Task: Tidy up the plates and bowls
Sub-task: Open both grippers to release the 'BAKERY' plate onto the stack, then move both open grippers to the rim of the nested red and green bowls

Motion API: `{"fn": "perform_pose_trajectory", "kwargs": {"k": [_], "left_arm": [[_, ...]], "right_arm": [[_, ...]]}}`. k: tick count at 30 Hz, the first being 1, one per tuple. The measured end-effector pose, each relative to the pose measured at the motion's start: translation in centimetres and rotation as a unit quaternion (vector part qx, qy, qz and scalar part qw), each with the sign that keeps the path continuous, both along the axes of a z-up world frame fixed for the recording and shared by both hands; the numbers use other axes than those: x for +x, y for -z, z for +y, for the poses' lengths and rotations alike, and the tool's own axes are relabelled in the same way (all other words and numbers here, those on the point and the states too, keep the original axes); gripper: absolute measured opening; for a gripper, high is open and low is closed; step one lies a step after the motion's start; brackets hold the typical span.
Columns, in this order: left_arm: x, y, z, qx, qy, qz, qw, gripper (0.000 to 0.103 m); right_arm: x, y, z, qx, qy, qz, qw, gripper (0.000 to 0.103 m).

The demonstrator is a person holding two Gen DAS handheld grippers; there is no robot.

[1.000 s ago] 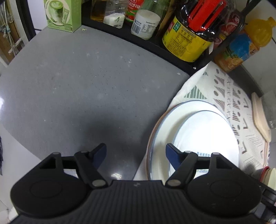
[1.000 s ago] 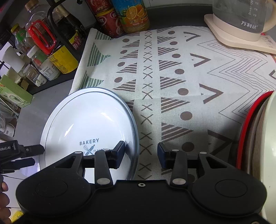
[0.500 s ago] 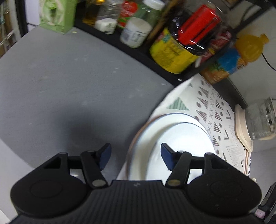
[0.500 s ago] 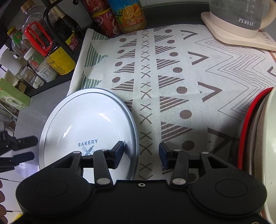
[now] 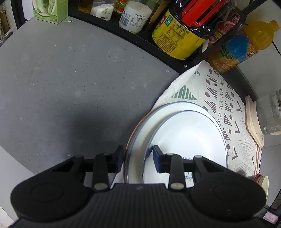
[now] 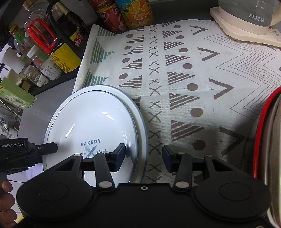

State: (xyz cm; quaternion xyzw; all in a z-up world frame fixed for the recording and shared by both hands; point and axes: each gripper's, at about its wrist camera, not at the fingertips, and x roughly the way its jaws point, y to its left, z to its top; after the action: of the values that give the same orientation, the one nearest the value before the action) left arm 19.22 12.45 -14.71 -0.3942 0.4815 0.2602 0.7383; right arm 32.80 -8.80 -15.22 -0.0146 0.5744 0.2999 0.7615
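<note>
A white plate with a thin blue rim and "BAKERY" print lies at the left edge of the patterned cloth. It also shows in the left wrist view. My left gripper is open, its fingers straddling the plate's left rim, one outside and one over the plate. It shows at the left of the right wrist view. My right gripper is open, straddling the plate's right rim. A red-rimmed bowl sits at the right edge.
A black rack with sauce bottles and jars lines the back of the grey counter. An orange juice bottle and a glass kettle on a cream base stand behind the cloth. A green box stands far left.
My left gripper has moved right and forward onto the plate's left rim and narrowed its opening. My right gripper has stayed over the plate's right rim.
</note>
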Motion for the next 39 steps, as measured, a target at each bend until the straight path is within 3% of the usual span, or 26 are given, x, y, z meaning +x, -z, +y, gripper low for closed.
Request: {"fn": "perform_pose_trajectory", "kwargs": {"k": [8,11,15,17,19,21,22,28,35,39], "left_arm": [[0.6,-0.1,0.4,-0.004,0.002,0.016,0.9999,0.034],[0.6,-1.8,0.1,0.024,-0.001,0.012,0.9996,0.045],[1.2,-4.0,-0.7,0.052,0.015,-0.007,0.9985,0.076],[1.6,-4.9,-1.2,0.065,0.028,-0.012,0.9974,0.083],[2.2,-5.3,-1.7,0.071,0.035,-0.008,0.9968,0.083],[2.5,-5.6,-2.2,0.077,0.036,0.003,0.9963,0.083],[2.7,-5.8,-2.5,0.079,0.040,0.005,0.9960,0.083],[3.5,-7.1,-4.5,0.092,0.047,0.006,0.9947,0.083],[4.9,-8.8,-7.7,0.104,0.076,-0.020,0.9914,0.102],[5.8,-9.5,-9.6,0.112,0.087,-0.033,0.9894,0.103]], "right_arm": [[0.2,0.4,-0.2,0.006,0.003,0.009,1.000,0.049],[0.2,-0.6,-0.2,-0.003,-0.003,-0.014,1.000,0.055],[0.5,-2.3,-1.3,0.038,0.001,-0.023,0.999,0.073],[0.5,-3.4,-2.0,0.048,0.005,-0.038,0.998,0.079],[0.4,-4.5,-2.6,0.058,0.009,-0.058,0.997,0.084],[0.3,-5.7,-3.4,0.077,0.013,-0.075,0.994,0.100],[0.3,-6.3,-3.7,0.084,0.016,-0.085,0.993,0.103],[0.6,-9.3,-6.2,0.120,0.029,-0.129,0.984,0.103],[1.4,-10.2,-10.3,0.133,0.076,-0.154,0.976,0.103],[1.5,-10.2,-12.7,0.129,0.102,-0.170,0.972,0.103]]}}
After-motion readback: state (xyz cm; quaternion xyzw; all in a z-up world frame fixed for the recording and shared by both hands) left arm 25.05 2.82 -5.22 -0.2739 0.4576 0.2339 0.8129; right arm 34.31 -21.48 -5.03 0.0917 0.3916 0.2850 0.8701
